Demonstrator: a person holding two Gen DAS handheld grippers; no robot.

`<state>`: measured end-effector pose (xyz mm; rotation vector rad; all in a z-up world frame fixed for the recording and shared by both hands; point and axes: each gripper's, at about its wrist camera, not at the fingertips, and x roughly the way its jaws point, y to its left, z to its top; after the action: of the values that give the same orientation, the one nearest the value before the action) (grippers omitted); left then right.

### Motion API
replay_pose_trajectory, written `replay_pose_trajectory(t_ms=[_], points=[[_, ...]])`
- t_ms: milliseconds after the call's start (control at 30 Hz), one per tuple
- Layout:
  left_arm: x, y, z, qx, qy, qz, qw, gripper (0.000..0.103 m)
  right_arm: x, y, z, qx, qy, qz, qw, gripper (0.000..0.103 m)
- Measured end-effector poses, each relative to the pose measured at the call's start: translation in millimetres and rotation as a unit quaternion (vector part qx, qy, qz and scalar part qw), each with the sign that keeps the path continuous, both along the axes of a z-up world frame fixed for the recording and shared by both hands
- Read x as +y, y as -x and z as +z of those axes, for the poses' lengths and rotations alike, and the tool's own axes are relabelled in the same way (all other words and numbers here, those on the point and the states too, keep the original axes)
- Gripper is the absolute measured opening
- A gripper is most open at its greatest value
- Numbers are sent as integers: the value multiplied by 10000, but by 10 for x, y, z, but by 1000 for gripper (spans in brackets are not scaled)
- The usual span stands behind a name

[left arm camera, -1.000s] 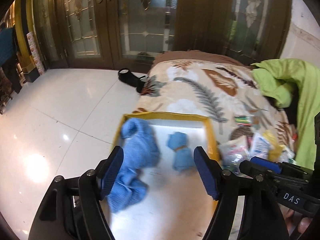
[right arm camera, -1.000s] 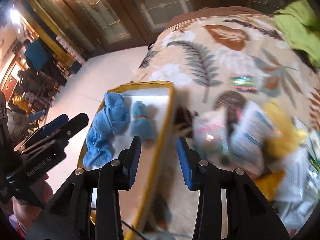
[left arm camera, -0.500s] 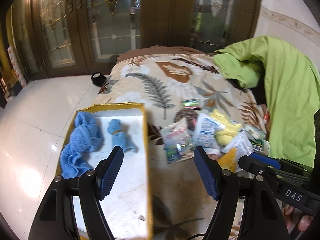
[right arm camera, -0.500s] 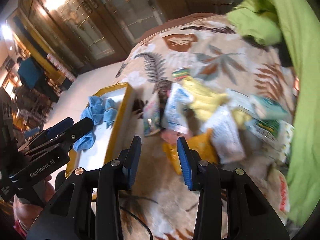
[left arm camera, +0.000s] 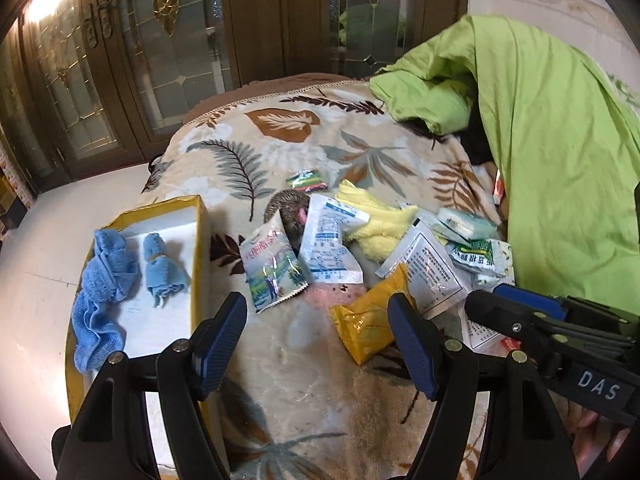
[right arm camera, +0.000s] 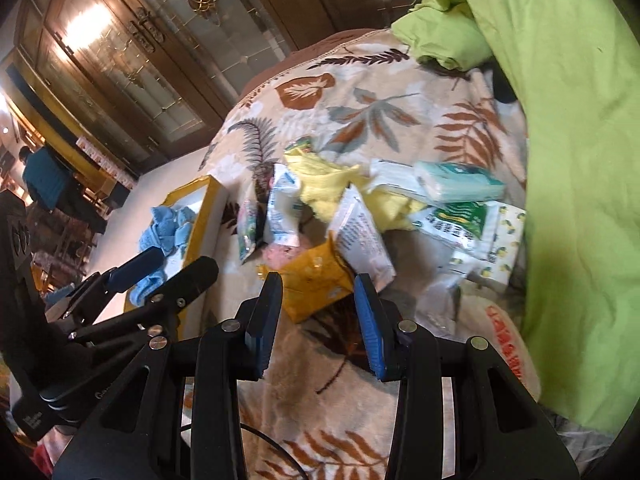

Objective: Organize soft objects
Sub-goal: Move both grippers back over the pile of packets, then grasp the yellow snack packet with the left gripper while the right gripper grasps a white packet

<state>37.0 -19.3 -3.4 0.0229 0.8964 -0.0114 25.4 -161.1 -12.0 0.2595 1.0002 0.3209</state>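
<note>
A yellow-rimmed box [left arm camera: 199,216] with a white floor sits at the left edge of the leaf-print blanket [left arm camera: 280,152]. A blue towel [left arm camera: 106,276] and a small blue rolled cloth [left arm camera: 162,268] lie in it. A yellow cloth [left arm camera: 376,224] lies among plastic packets, with a pink soft item [left arm camera: 324,292] half hidden under them. My left gripper [left arm camera: 318,320] is open and empty, above the blanket beside the box. My right gripper [right arm camera: 318,302] is open and empty, just short of an orange packet [right arm camera: 316,280].
Several packets lie piled mid-blanket: white sachets [left arm camera: 330,248], an orange packet [left arm camera: 368,324], tissue packs [right arm camera: 456,184]. A lime-green sheet [left arm camera: 560,160] covers the right side. White tiled floor [left arm camera: 36,280] and glass doors [left arm camera: 168,60] lie beyond the blanket's left and far edges.
Both views have swung right from the box toward the packet pile. Both grippers stay open and empty. The cloths in the box have not moved.
</note>
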Motion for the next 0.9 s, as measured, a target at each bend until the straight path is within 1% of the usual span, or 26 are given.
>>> replay_pose_trajectory(t_ms=[267,300,367,467,533,600,667,800,900], points=[[7,-86,-213,279,-39,10,9996,73,-71,-54,-130,189,1,-63,9998,37],[15,-96,-237,297,1,-93,9995,73,-68,-57,-143,206,3,-58,9998,37],[36,-118,-282,352,42,-61,9994,73,-60,-67,-172,245,23,-41,9997,37],[139,-161,-342,499,333,83,9982,73,-60,-89,-199,258,57,-40,9996,37],[232,-195,-383,643,611,198,9959,73,-54,-108,-219,256,131,-24,9996,50],[291,-222,-421,735,809,259,9937,73,-34,-121,-243,233,206,17,9995,50],[295,-230,-442,768,857,291,9929,73,-10,-147,-265,215,302,62,9993,50],[163,-266,-468,730,772,28,9943,73,-46,-194,-303,235,392,-40,9989,50],[7,-297,-493,711,581,-441,9948,73,-117,-254,-323,326,365,-151,9987,50]])
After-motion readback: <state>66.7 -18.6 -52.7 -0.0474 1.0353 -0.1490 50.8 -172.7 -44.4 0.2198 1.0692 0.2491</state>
